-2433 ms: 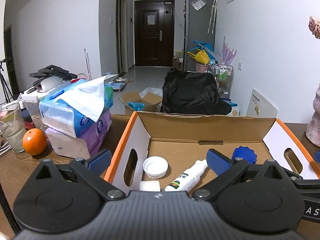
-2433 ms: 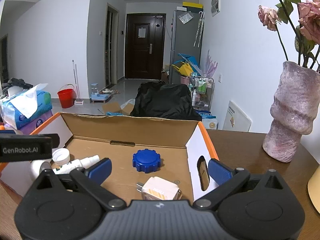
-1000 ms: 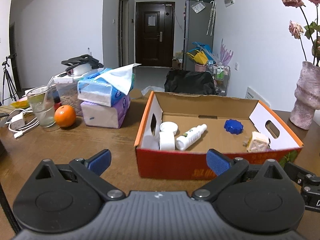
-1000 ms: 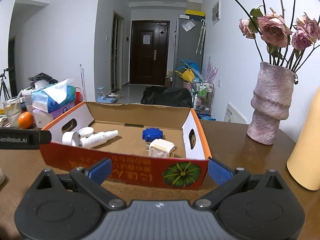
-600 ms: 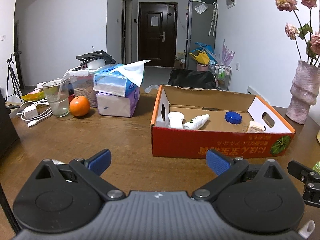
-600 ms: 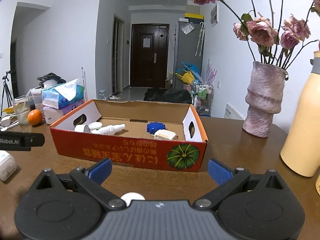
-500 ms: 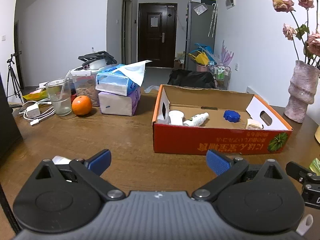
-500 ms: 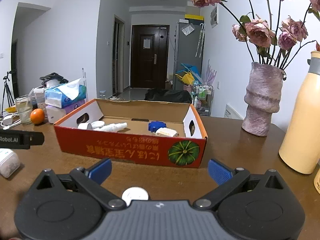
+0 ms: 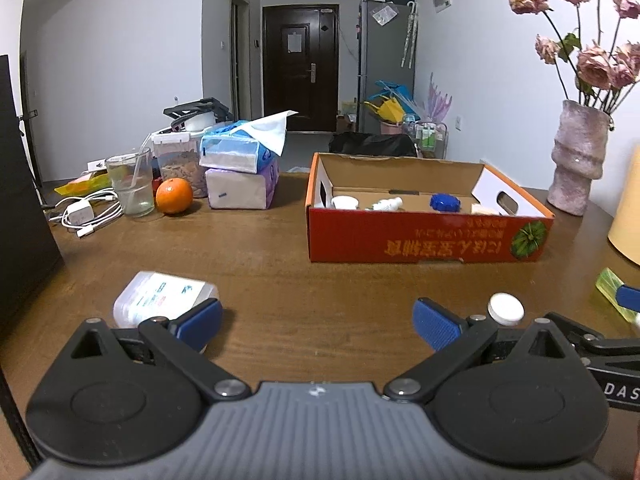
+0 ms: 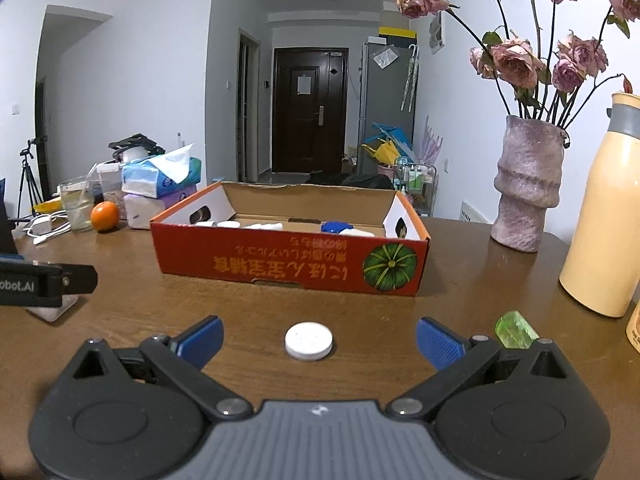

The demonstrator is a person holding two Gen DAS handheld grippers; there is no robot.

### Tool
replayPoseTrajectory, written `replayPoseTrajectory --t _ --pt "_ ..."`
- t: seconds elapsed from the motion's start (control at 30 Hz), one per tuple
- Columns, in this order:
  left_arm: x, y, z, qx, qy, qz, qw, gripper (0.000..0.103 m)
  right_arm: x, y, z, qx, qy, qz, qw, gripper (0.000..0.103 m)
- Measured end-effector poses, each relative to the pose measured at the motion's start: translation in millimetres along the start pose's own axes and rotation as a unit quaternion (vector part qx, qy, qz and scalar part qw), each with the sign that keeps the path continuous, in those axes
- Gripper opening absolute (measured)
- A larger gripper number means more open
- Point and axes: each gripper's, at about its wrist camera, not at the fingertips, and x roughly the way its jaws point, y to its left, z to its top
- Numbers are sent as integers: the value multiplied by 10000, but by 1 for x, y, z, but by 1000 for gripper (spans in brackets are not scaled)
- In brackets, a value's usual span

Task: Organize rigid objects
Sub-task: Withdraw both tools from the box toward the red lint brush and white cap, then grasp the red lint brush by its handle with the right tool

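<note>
An orange cardboard box (image 9: 428, 236) (image 10: 288, 268) sits mid-table and holds a blue cap (image 9: 443, 202), a white spray bottle (image 9: 386, 203) and other small white items. My left gripper (image 9: 318, 324) is open and empty near the front edge, with a clear plastic case (image 9: 164, 298) lying by its left finger. My right gripper (image 10: 318, 340) is open too; a white round cap (image 10: 309, 340) (image 9: 505, 309) lies on the table between its fingers, untouched. A green translucent block (image 10: 516, 334) rests by its right finger.
Tissue packs (image 9: 240, 176), an orange (image 9: 174, 196), a glass (image 9: 130, 188) and charger cables (image 9: 86, 212) crowd the back left. A vase with roses (image 10: 526, 196) and a yellow bottle (image 10: 604, 232) stand at the right. A dark object (image 9: 20, 216) borders the left edge.
Both grippers have pulled back from over the box toward the table's front edge and dropped lower. The white cap, the clear case and the green block have come into view.
</note>
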Motion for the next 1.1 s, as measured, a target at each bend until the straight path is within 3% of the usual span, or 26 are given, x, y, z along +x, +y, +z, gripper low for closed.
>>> replayPoseTrajectory --t 0.47,1.1 --pt "-35 16 -32 163 163 -132 9996 103 -42 27 -27 -299 34 204 9993 103" --pt "-57 33 -58 210 420 -221 9986 103 -70 52 -52 -881 417 623 9933 103"
